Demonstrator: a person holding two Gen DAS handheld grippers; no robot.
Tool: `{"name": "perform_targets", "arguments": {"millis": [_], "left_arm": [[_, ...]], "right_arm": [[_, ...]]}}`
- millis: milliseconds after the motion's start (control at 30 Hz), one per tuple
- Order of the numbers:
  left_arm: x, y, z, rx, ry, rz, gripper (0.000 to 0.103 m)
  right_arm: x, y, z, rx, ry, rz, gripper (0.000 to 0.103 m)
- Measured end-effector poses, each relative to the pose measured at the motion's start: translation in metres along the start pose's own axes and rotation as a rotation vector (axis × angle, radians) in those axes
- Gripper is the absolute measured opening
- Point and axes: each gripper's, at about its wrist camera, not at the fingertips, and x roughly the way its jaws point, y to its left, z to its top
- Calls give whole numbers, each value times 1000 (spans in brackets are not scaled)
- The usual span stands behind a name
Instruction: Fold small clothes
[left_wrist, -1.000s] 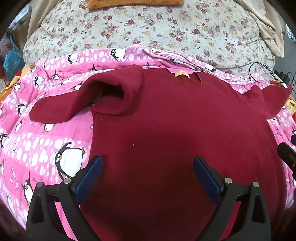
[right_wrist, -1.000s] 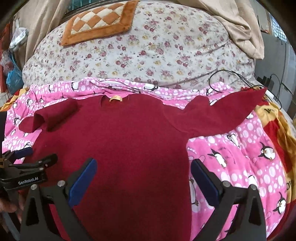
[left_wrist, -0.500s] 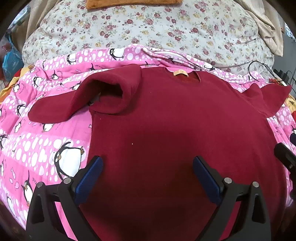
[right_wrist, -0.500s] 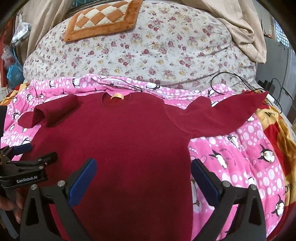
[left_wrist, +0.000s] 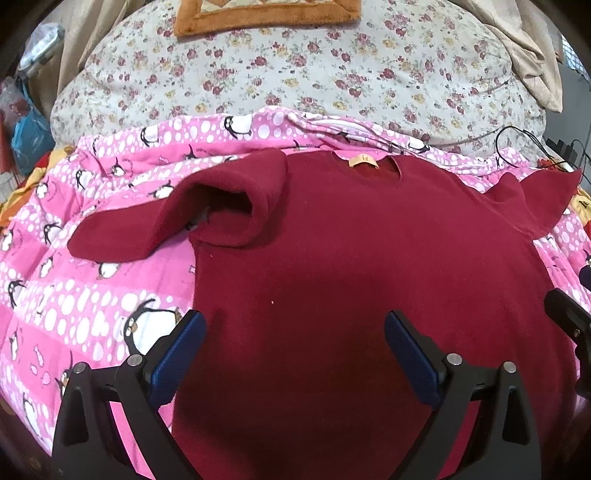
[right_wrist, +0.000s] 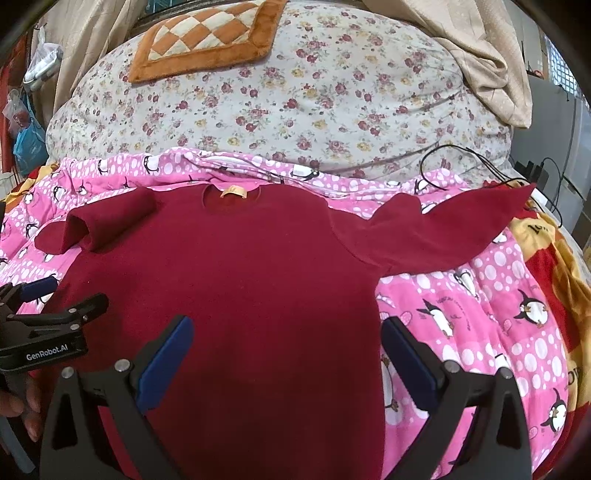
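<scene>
At bottom centre of the left wrist view, left gripper (left_wrist: 293, 350), blue-padded fingers (left_wrist: 177, 354) spread wide, nothing between them, hanging over the lower body of a dark red sweater (left_wrist: 351, 295). At bottom centre of the right wrist view, right gripper (right_wrist: 286, 356), likewise wide apart and empty, poised over the sweater's (right_wrist: 236, 280) lower right part, right pad (right_wrist: 408, 363) above the garment's side edge. At lower left of that same view, the left gripper (right_wrist: 44, 314) seen from the side, with fingers of a hand (right_wrist: 18, 406) below it. Further up, sweater lying flat, neck away from the cameras, on a pink penguin blanket (left_wrist: 74, 314). Left of frame, one sleeve (left_wrist: 207, 218) doubled back into a loose roll near the shoulder. Right of frame, other sleeve (right_wrist: 454, 229) stretched outward toward the upper right. At the collar, a small yellow label (left_wrist: 364, 161). Beyond the blanket, a floral quilt (right_wrist: 295, 99) mounded high, a checkered orange cushion (right_wrist: 207, 33) on top at upper left, black cables (right_wrist: 480, 162) at the right.
</scene>
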Motion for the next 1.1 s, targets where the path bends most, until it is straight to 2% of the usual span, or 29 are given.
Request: {"name": "perform_targets", "arguments": {"millis": [867,967,1100], "left_arm": [[2,-1,-1,12,5,1,79],[1,3,1,-9,1,-18,78],[0,29,19,-108,11,-86,78]], "right_arm": [[3,3,-1,-2,17,0,103],[6,4,-2,-5,24,0,103],[11,7,-2,-9,46,8,103]]}}
